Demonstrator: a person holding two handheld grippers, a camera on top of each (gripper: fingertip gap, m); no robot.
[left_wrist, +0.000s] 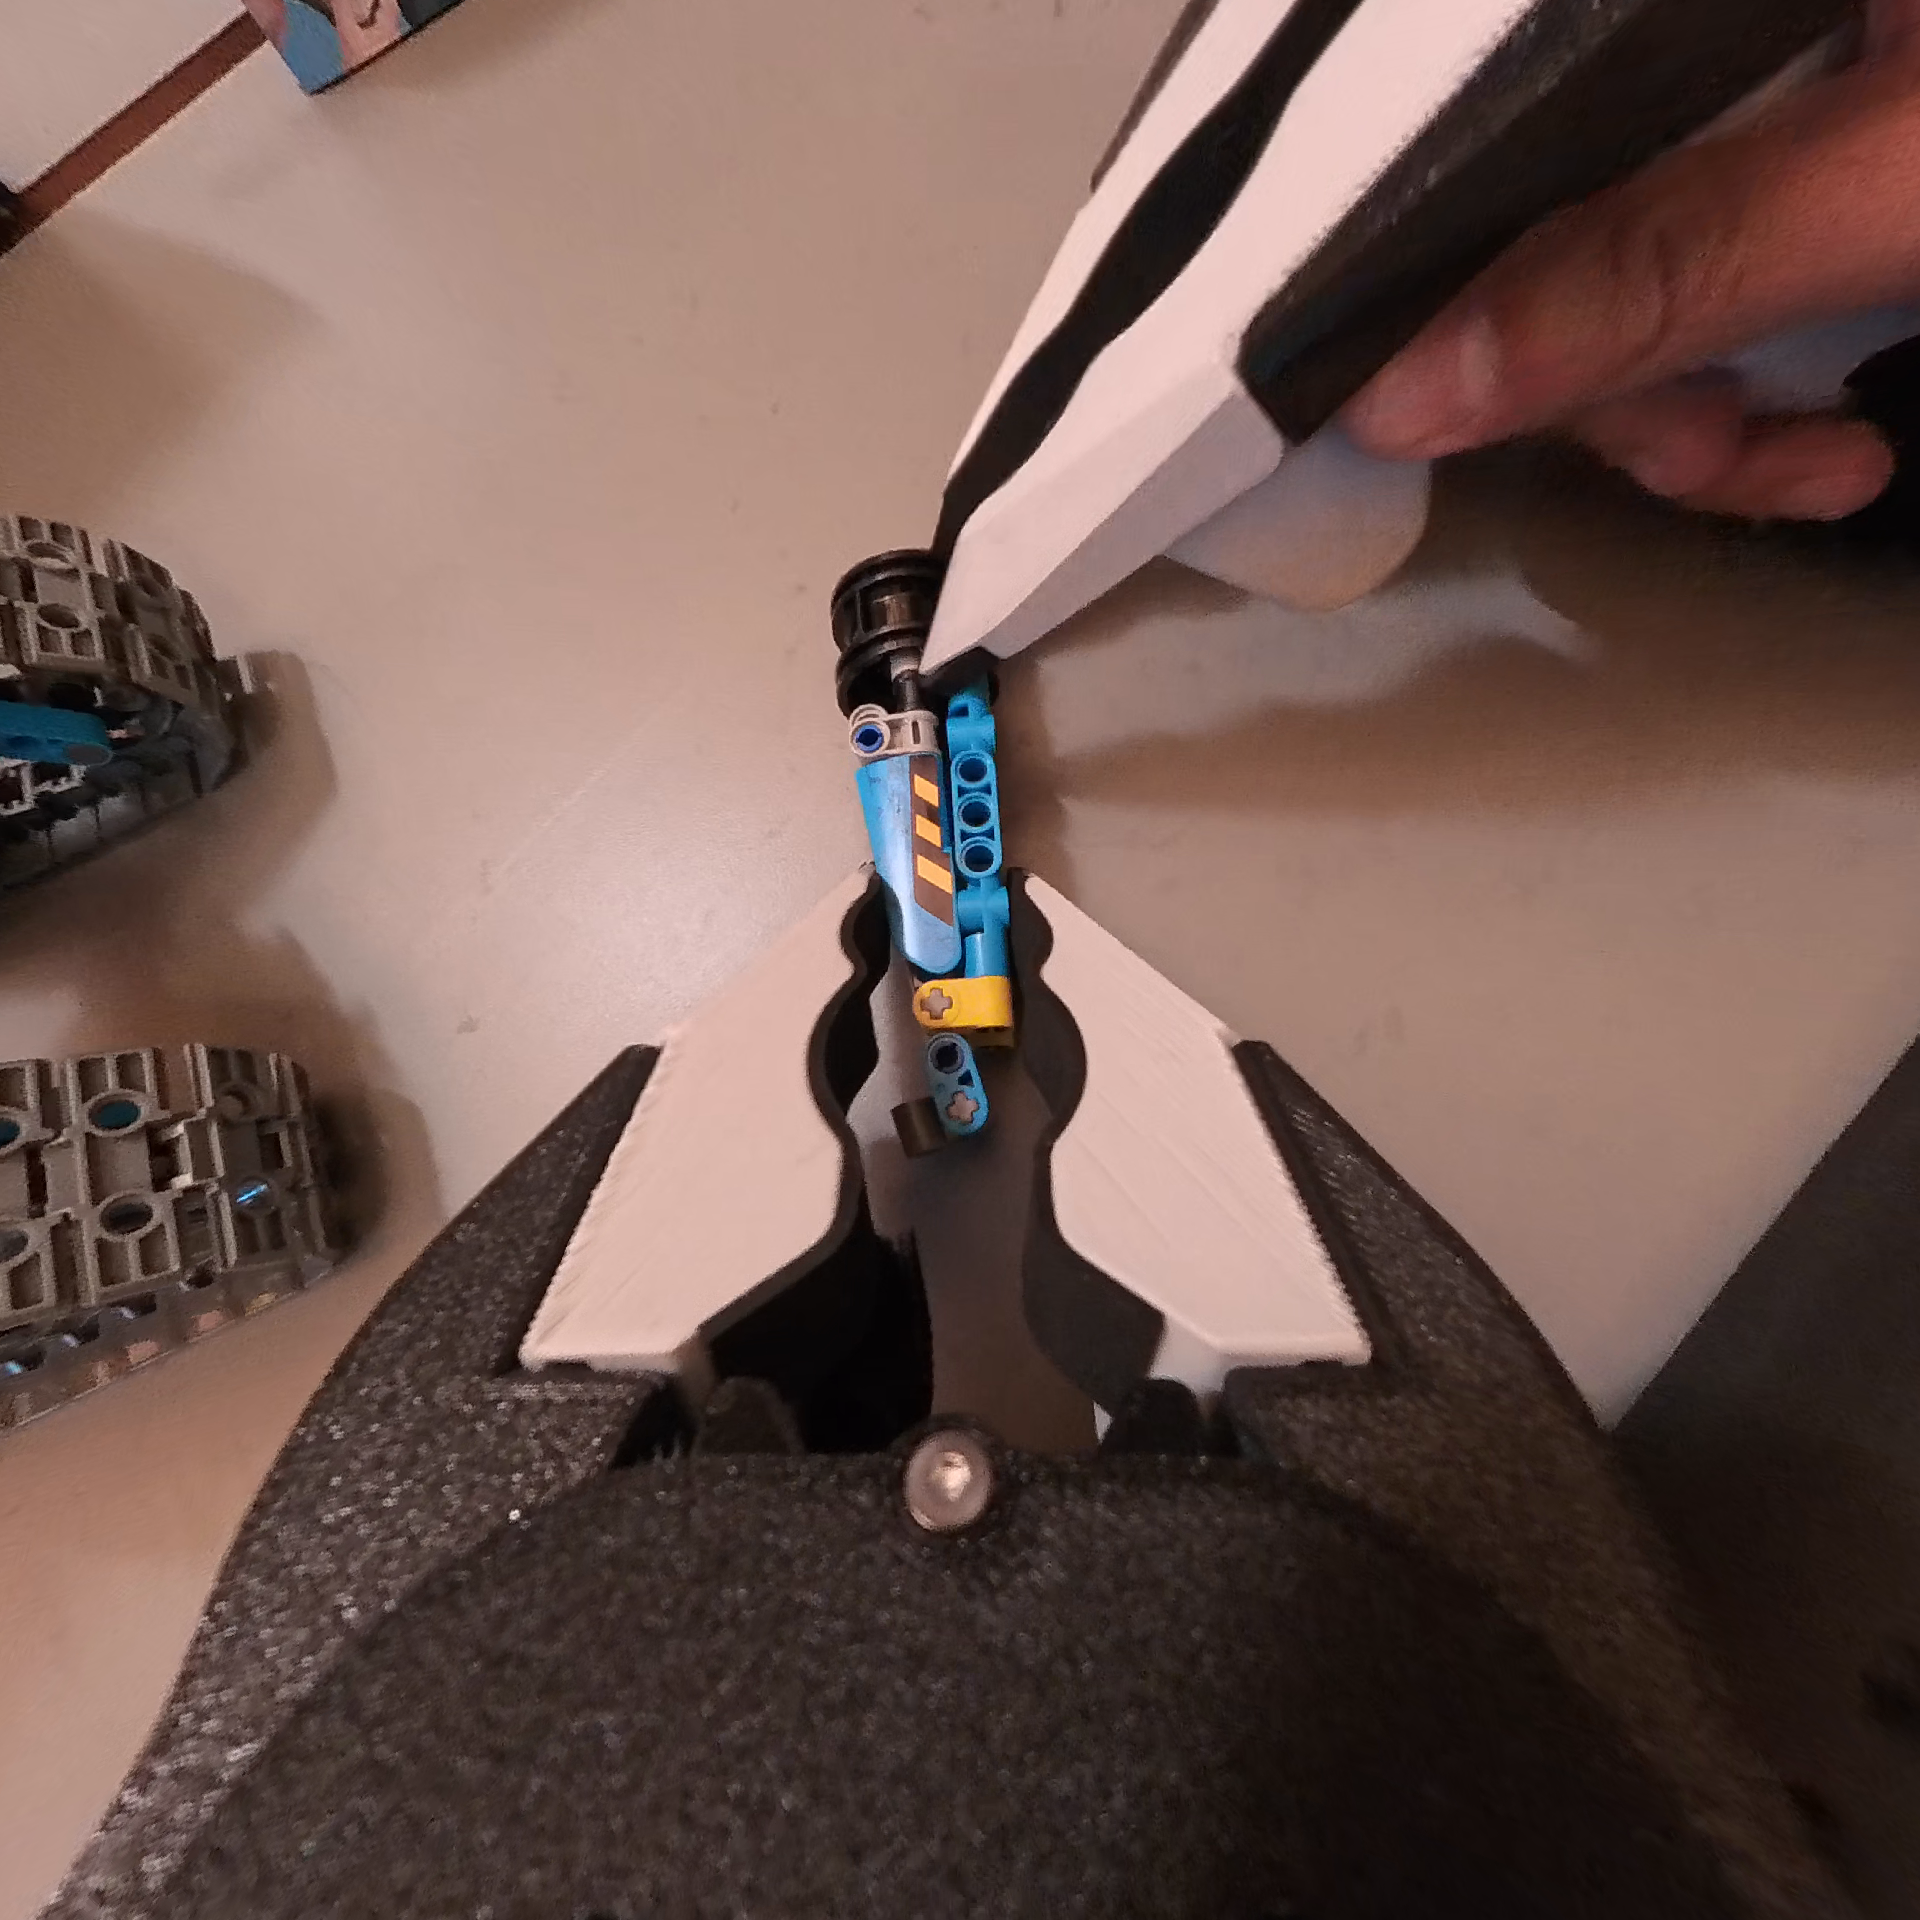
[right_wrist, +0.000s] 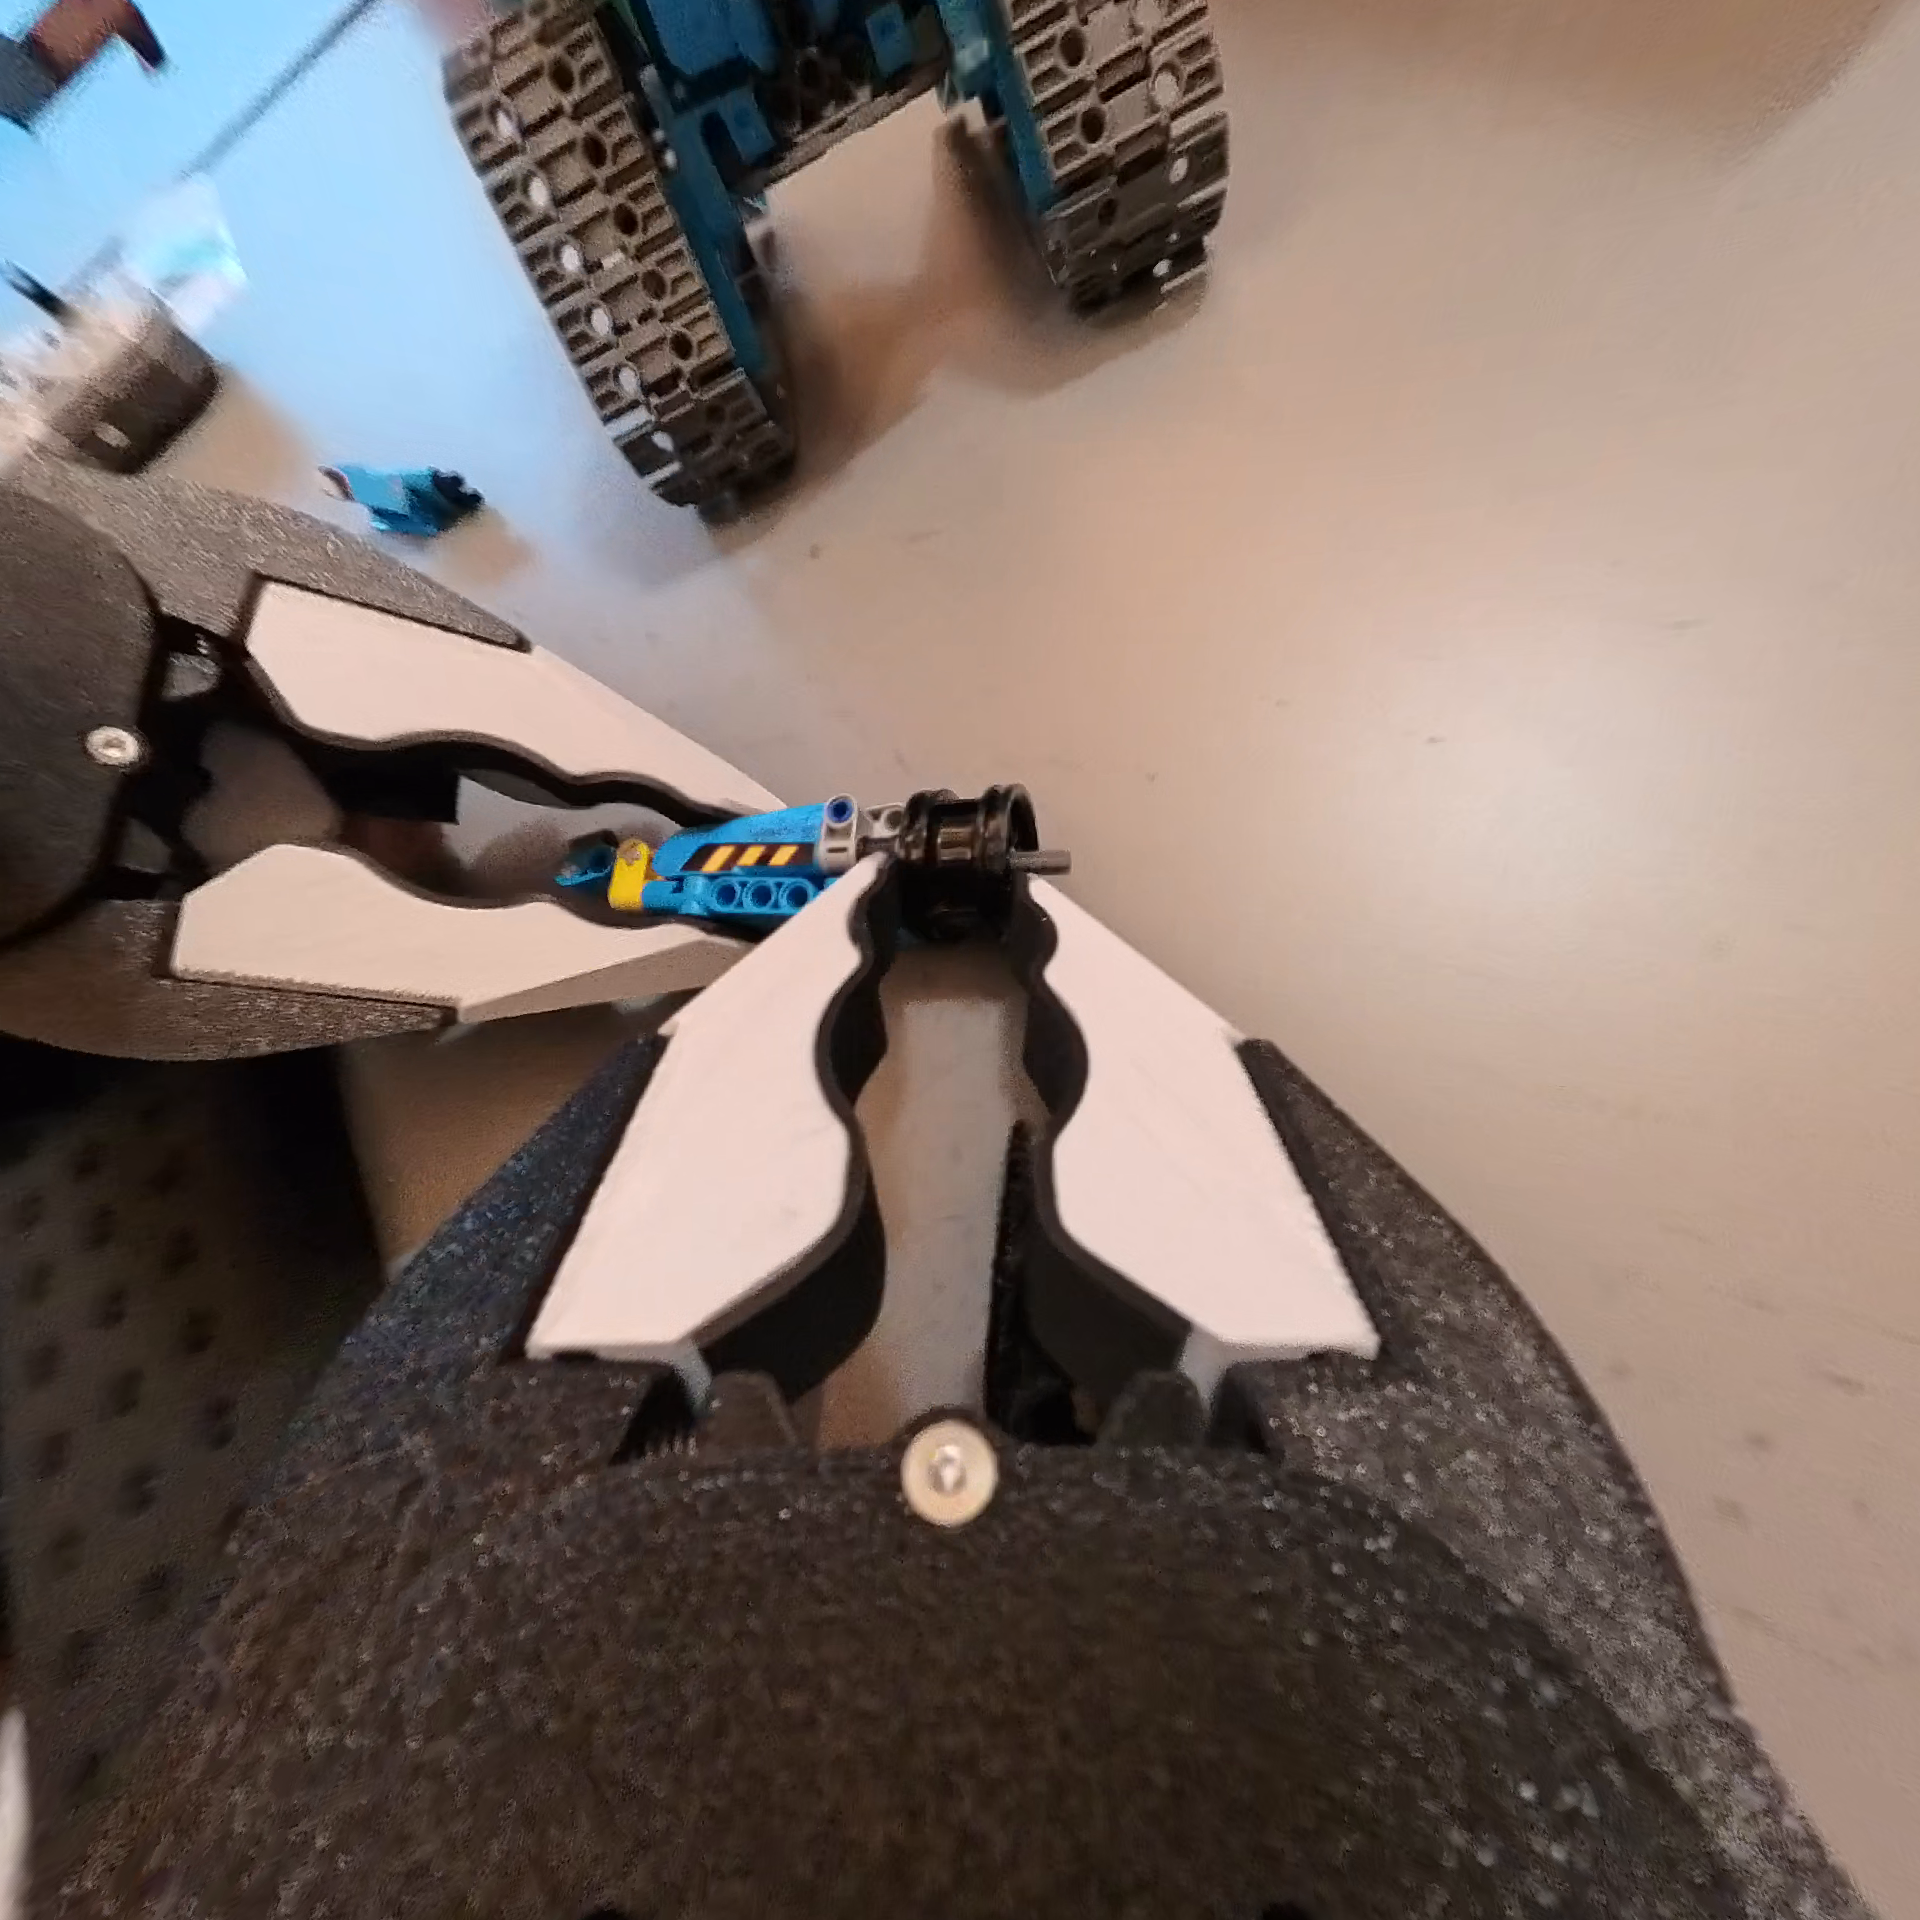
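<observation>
My left gripper (left_wrist: 945, 883) is shut on a small brick assembly (left_wrist: 935, 831): a blue beam with holes, a blue panel with orange stripes and a yellow connector (left_wrist: 961, 1001). A black wheel hub (left_wrist: 883, 613) sits on an axle at the assembly's far end. My right gripper (right_wrist: 951, 894) is shut on that hub (right_wrist: 961, 831), coming in from the upper right in the left wrist view (left_wrist: 935, 655), with a hand (left_wrist: 1662, 312) behind it. The left gripper (right_wrist: 748, 873) enters the right wrist view from the left, holding the assembly (right_wrist: 748, 862) just above the beige table (right_wrist: 1455, 727).
A tracked vehicle with grey treads and a blue frame stands nearby (right_wrist: 623, 260), at the left edge in the left wrist view (left_wrist: 104, 644). A loose blue piece (right_wrist: 405, 499) and a dark grey object (right_wrist: 135, 395) lie at the left. The table edge (left_wrist: 1621, 1413) runs at the lower right. My left gripper's tips are some 40 cm from the dark grey object (right_wrist: 135, 395).
</observation>
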